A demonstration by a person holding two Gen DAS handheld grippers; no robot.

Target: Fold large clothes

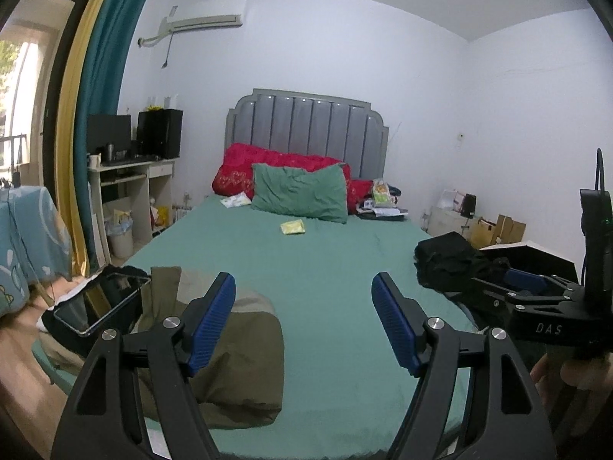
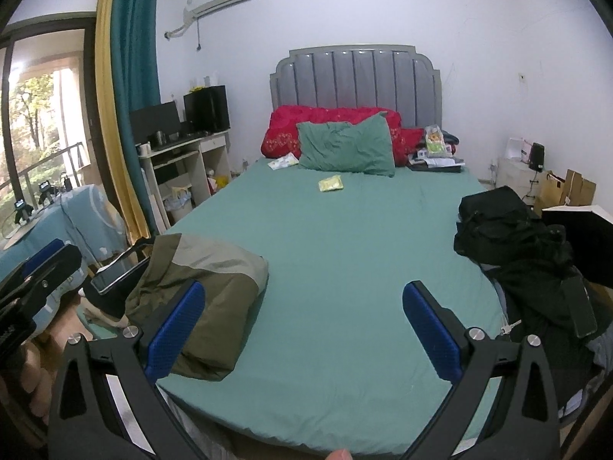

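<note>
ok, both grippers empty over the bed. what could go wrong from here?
1. The phone lies against the folded olive garment at the bed's left edge; moving that garment could knock it off.
2. The black clothes pile on the right has a dark device on it, which could slip off when a garment is pulled.

Black clothes [image 2: 509,237] partly cropped, perhaps.

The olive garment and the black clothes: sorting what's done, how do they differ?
The olive garment lies folded into a compact block at the bed's left edge; the black clothes sit in a loose, crumpled heap at the right edge. Olive is two-toned, black is uniformly dark. Both rest on the green sheet.
</note>
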